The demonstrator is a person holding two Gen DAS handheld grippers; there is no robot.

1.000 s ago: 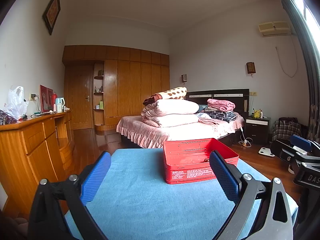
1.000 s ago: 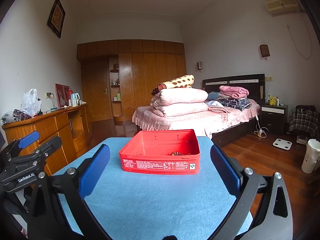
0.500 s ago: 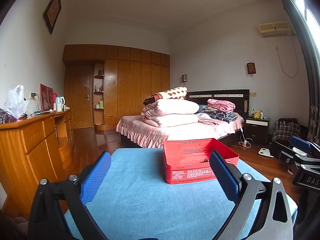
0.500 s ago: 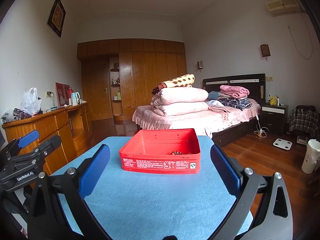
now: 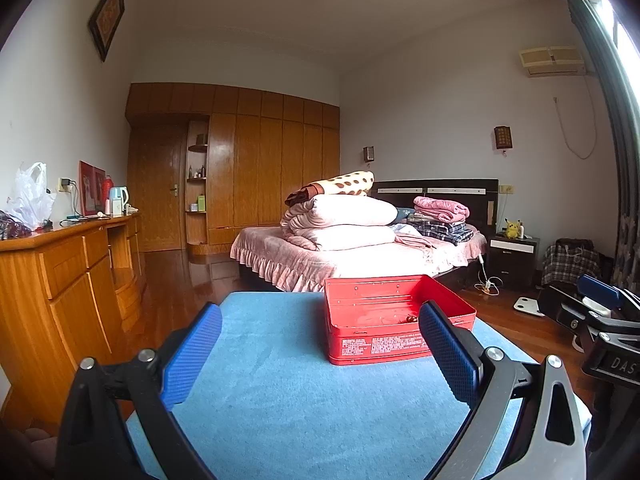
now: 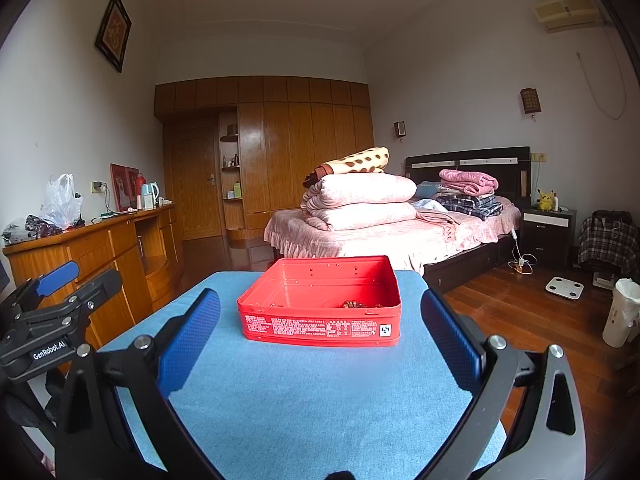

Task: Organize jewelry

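Observation:
An open red tin box (image 6: pixel 320 322) stands at the far end of a blue-covered table (image 6: pixel 304 396). A small brown heap of jewelry (image 6: pixel 356 304) lies inside it near the front right. In the left wrist view the red tin box (image 5: pixel 392 336) is ahead and to the right, with the jewelry (image 5: pixel 411 319) just visible inside. My left gripper (image 5: pixel 320 344) is open and empty, held above the blue-covered table (image 5: pixel 280 400). My right gripper (image 6: pixel 320 332) is open and empty, with the box centred between its fingers, farther off.
A wooden dresser (image 5: pixel 60 280) runs along the left wall. A bed (image 6: pixel 392 232) piled with folded quilts stands behind the table. A white bin (image 6: pixel 622 312) and a scale (image 6: pixel 564 289) are on the wood floor to the right.
Both views have tipped slightly so the box sits a little lower in frame. Both grippers stay open and nothing on the table has moved.

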